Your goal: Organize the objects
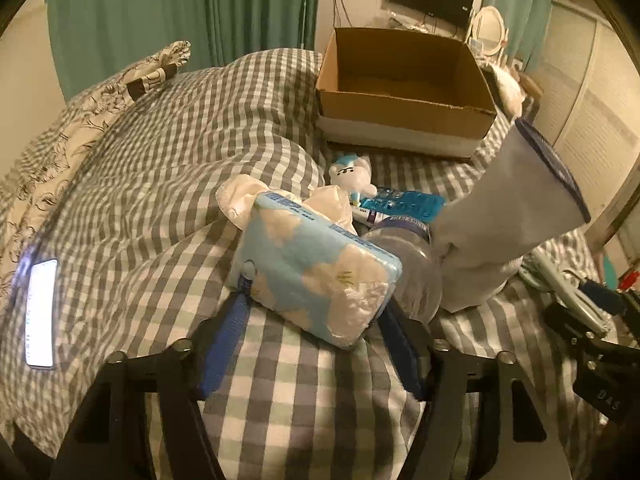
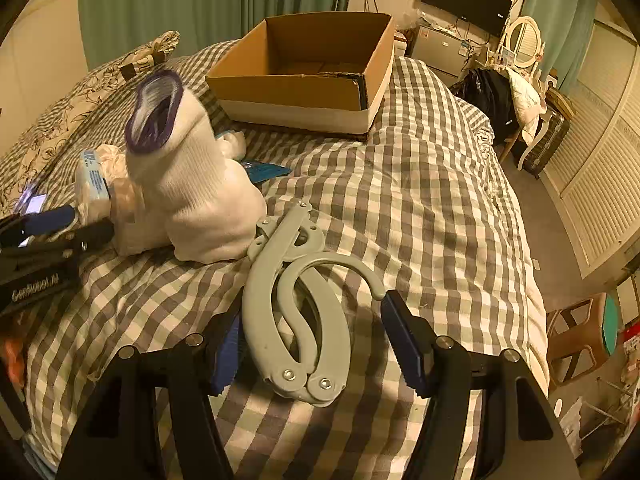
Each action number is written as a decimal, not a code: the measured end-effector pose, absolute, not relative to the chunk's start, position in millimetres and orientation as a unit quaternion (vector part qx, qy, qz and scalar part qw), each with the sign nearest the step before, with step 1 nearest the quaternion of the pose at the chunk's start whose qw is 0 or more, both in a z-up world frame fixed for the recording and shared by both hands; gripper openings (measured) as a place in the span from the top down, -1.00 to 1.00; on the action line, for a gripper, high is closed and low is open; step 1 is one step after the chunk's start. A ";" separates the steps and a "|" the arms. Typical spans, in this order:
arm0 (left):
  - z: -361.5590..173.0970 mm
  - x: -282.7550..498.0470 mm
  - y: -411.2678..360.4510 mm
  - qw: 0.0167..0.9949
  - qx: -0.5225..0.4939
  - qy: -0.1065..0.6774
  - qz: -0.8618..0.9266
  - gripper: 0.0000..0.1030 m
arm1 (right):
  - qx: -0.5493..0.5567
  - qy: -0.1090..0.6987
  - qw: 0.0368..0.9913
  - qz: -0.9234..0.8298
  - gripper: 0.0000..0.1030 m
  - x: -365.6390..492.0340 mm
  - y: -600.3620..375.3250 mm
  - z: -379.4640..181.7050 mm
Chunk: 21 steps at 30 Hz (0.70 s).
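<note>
On the checked bed, the left claw grips a blue tissue pack beside a white sock, while the right claw stands open around a grey folding hanger, short of the empty box.

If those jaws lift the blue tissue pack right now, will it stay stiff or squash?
The tissue pack would probably squash a little: its plastic wrap looks crinkled and soft at the near end. It likely weighs little, being a small pack of paper with loose tissues spilling from its top. The glossy wrap may be slippery, so it could slide between the pads.
</note>
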<state>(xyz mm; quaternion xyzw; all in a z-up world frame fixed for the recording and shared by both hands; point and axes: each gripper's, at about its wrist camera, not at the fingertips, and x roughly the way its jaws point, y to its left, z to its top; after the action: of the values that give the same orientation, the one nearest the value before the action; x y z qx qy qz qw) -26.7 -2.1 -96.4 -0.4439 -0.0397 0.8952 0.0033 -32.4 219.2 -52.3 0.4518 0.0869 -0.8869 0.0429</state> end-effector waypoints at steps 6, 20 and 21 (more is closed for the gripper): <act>-85.8 -15.6 -6.7 0.042 -0.422 -0.039 0.905 0.54 | 0.444 0.084 0.042 -0.891 -0.22 -31.1 218.4 -48.1; -21.1 2.6 -9.7 0.088 -0.354 -0.055 0.929 0.68 | 0.400 0.072 0.067 -0.911 0.46 -19.5 216.0 -8.2; -16.2 0.4 -10.2 0.092 -0.350 -0.056 0.930 0.68 | 0.396 0.070 0.070 -0.913 0.47 -20.7 215.6 -3.5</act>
<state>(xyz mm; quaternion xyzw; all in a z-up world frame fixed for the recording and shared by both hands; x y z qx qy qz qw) 0.4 -10.2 -16.2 -0.3503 -0.0565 0.9304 0.0919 -20.7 215.6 -3.5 0.3960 0.0700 -0.9129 0.0696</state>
